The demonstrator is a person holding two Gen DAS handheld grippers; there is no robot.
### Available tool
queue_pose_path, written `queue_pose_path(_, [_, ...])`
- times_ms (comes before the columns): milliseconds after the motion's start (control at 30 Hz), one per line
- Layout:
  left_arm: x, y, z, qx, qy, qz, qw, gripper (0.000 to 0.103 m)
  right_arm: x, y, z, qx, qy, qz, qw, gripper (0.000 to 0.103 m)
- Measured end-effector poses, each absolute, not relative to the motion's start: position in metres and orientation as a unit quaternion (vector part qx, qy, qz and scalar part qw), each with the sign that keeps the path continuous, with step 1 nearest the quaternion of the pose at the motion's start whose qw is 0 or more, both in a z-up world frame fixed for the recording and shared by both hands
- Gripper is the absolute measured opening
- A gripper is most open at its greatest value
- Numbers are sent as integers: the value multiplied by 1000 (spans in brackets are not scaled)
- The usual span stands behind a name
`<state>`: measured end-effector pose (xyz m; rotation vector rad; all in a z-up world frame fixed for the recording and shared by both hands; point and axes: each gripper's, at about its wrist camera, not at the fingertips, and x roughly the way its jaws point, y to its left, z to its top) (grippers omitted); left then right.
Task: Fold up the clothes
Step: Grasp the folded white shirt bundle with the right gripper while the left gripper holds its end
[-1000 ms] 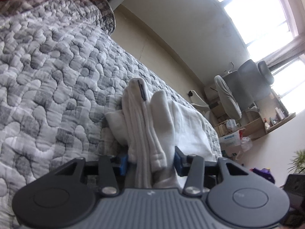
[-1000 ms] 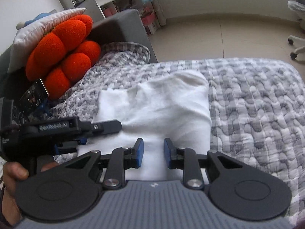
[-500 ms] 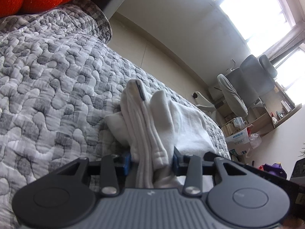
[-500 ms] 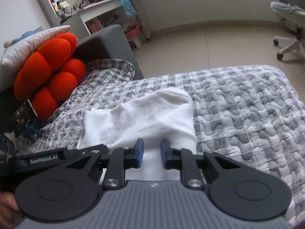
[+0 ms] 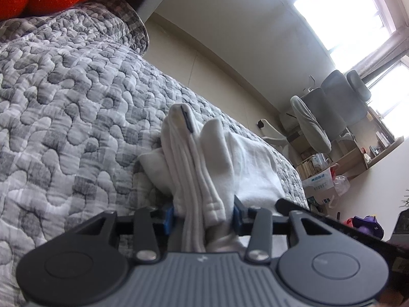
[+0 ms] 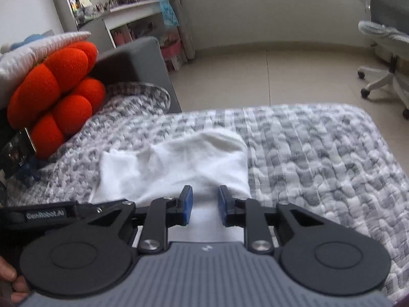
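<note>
A white garment [image 6: 179, 163] lies folded on a grey quilted bed [image 6: 319, 153]. My left gripper [image 5: 203, 216] is shut on a bunched, layered edge of the white garment [image 5: 202, 168], which stands up between its blue pads. My right gripper [image 6: 204, 206] is over the near edge of the garment, its jaws a little apart with white cloth between them; no clamping shows. The left gripper's body [image 6: 51, 215] shows at the right wrist view's lower left.
An orange knotted cushion [image 6: 56, 97] and a white pillow [image 6: 38, 48] sit at the bed's head by a grey headboard [image 6: 133, 61]. Office chairs [image 5: 332, 112] and shelves [image 5: 340, 163] stand beyond the bed. The bed's edge [image 6: 281, 107] meets a tiled floor.
The right gripper has pulled back and risen, so more floor and room show, and its jaws have widened slightly. The left gripper keeps its hold on the bunched cloth and has tilted a little.
</note>
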<state>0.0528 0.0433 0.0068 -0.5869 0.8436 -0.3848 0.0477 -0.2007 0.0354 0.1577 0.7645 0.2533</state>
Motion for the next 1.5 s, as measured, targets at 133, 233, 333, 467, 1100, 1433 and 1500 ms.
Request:
queue_pose_path(133, [52, 43, 7, -278, 402, -184, 853, 45, 45, -196, 40, 70, 363, 116, 922, 23])
queue_pose_path(233, [53, 44, 7, -279, 403, -184, 852, 45, 45, -201, 43, 88, 359, 103, 923, 29])
queue_pose_path(333, [53, 44, 7, -278, 403, -184, 852, 45, 45, -210, 42, 101, 361, 88, 923, 36])
queue_pose_path(467, [52, 43, 8, -280, 404, -184, 851, 45, 47, -216, 37, 102, 382, 63, 916, 56])
queue_pose_path(1100, [52, 44, 7, -281, 405, -184, 850, 46, 51, -252, 17, 272, 422, 170, 848, 68])
queue_pose_path(1433, [52, 46, 6, -290, 402, -183, 849, 46, 51, -257, 15, 292, 417, 187, 840, 65])
queue_pose_path(1500, [52, 44, 6, -287, 400, -184, 851, 46, 50, -248, 17, 257, 413, 192, 852, 65])
